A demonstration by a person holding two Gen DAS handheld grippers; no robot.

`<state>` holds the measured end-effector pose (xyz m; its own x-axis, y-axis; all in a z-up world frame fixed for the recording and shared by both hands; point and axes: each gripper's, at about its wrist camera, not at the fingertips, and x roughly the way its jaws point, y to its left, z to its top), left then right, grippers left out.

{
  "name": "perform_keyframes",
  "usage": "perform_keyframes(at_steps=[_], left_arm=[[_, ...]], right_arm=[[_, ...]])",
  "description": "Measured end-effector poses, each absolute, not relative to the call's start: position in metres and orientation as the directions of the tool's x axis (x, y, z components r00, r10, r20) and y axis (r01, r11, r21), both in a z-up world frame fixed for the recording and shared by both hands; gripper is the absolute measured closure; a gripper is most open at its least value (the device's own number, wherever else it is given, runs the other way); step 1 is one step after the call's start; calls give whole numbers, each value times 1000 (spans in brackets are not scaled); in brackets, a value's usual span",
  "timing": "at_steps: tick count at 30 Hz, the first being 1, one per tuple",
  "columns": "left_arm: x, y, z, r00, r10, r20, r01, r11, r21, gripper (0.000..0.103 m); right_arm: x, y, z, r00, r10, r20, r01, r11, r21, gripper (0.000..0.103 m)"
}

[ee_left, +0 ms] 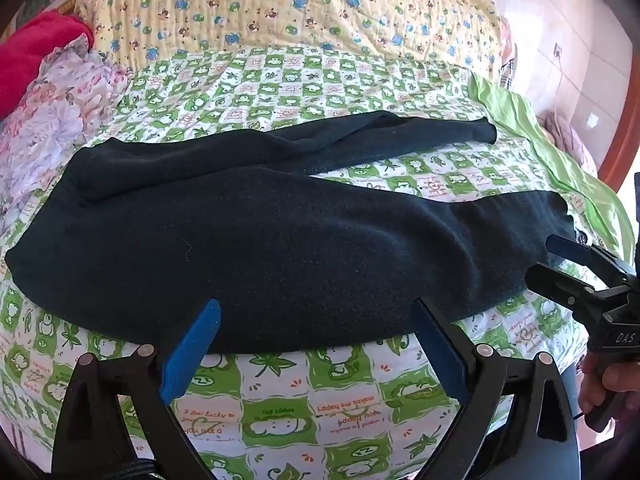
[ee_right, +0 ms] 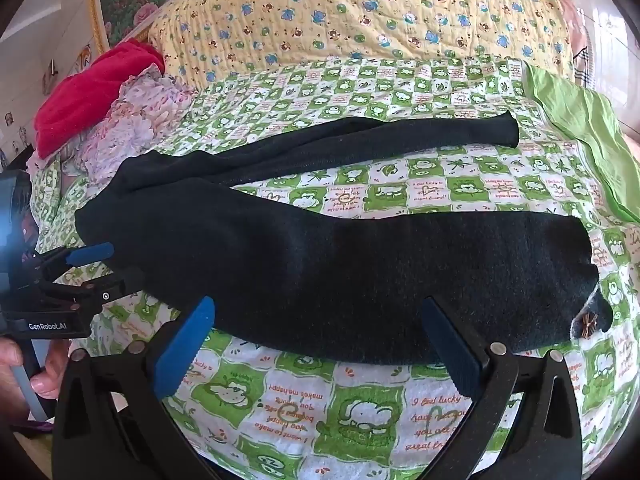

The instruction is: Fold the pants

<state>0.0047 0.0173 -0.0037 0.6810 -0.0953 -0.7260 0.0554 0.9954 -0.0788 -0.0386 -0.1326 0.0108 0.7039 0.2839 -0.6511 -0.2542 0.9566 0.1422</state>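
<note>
Dark pants (ee_left: pixel 256 236) lie spread flat on a green-and-white checked bedsheet (ee_left: pixel 280 400), waist at the left, two legs running right in a V. They also show in the right wrist view (ee_right: pixel 340 276). My left gripper (ee_left: pixel 316 312) is open, its blue fingertips (ee_left: pixel 208 316) just at the pants' near edge, holding nothing. My right gripper (ee_right: pixel 320 312) is open over the near leg's edge, empty. It also appears in the left wrist view (ee_left: pixel 540 260) by the near leg's cuff. The left gripper shows in the right wrist view (ee_right: pixel 116 264) near the waist.
A yellow patterned quilt (ee_left: pixel 280 8) lies across the back of the bed. A red garment (ee_left: pixel 36 56) and a pink floral cloth (ee_left: pixel 60 120) are piled at the left. A green sheet edge (ee_left: pixel 532 120) hangs at the right.
</note>
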Motion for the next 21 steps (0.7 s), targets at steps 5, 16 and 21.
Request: perform_keyframes(at_steps=[5,16,21], left_arm=[[5,19,-2,684,-98,-723,51,995,-86,7],[6,14,-4,674,-103,-732,62,995,-83,7],[8,14,-5,667,-104,-738,64,994,-83,7]], right_arm=[[-41,-130,12,707,290,-645,-257,955,148,0],[-39,-130,17,713,303,-633,-260,952,162,0],[-38,-132,16,704,297,-645,-255,953,160,0]])
